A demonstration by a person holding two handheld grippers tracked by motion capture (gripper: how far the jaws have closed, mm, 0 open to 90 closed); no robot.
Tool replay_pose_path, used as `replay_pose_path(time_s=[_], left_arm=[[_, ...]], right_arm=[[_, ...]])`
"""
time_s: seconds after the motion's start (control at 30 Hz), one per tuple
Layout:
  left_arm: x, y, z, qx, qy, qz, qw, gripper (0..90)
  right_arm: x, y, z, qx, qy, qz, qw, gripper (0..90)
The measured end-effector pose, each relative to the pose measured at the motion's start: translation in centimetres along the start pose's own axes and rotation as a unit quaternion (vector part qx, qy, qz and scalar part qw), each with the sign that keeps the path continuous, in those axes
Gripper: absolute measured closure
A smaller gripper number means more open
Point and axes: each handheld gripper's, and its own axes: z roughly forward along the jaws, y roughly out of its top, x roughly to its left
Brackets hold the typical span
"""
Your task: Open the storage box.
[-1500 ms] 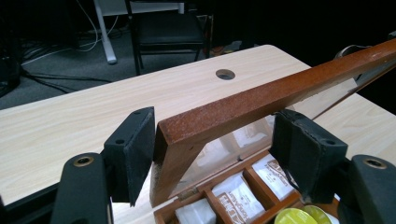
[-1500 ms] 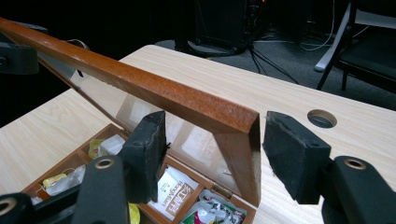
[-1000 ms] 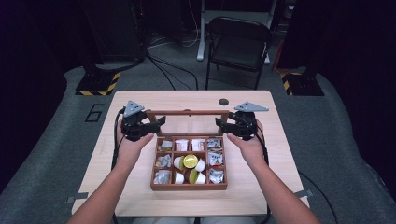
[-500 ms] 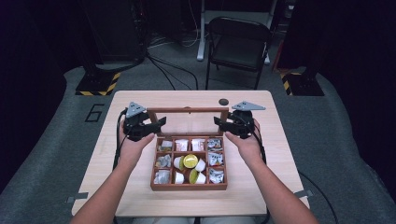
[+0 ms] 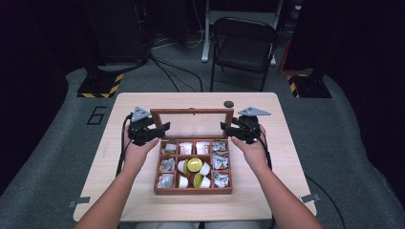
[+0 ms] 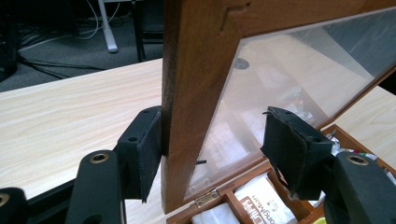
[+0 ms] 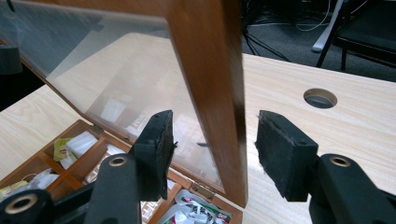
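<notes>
Lid [image 5: 191,112] unmoved — left claw [image 5: 162,128] now straddling its edge.

Black hand-held gripper [image 5: 162,128] jaws, brass screws, grey triangular plates, trailing cables

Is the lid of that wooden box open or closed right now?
Open. The glass-paned lid stands roughly upright on its hinges behind the wooden box, whose compartments of packets and cups lie uncovered. Each gripper's jaws straddle a side rail.
</notes>
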Motion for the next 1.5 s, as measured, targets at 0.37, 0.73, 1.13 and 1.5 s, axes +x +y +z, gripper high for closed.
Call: replay_pose_path(time_s=[0.37,0.73,1.13,1.5], left_arm=[[0.1,-0.4,0.5,-0.003,0.002,0.000,1.0000,38.7],[0.6,-1.6,1.0,-0.005,-0.006,-0.016,0.9998,40.7],[0.9,-2.6,1.7,-0.003,-0.015,-0.028,0.9995,40.9],[1.2,-3.9,2.6,0.007,-0.016,-0.039,0.9991,40.9]], right_arm=[[-0.1,-1.3,0.6,0.004,0.005,-0.017,0.9998,49.5],[-0.8,-3.3,2.5,0.034,0.004,-0.014,0.9993,48.9],[-1.6,-4.9,3.8,0.056,0.005,-0.001,0.9984,54.8],[-1.9,-5.1,4.1,0.054,0.013,-0.004,0.9984,54.9]])
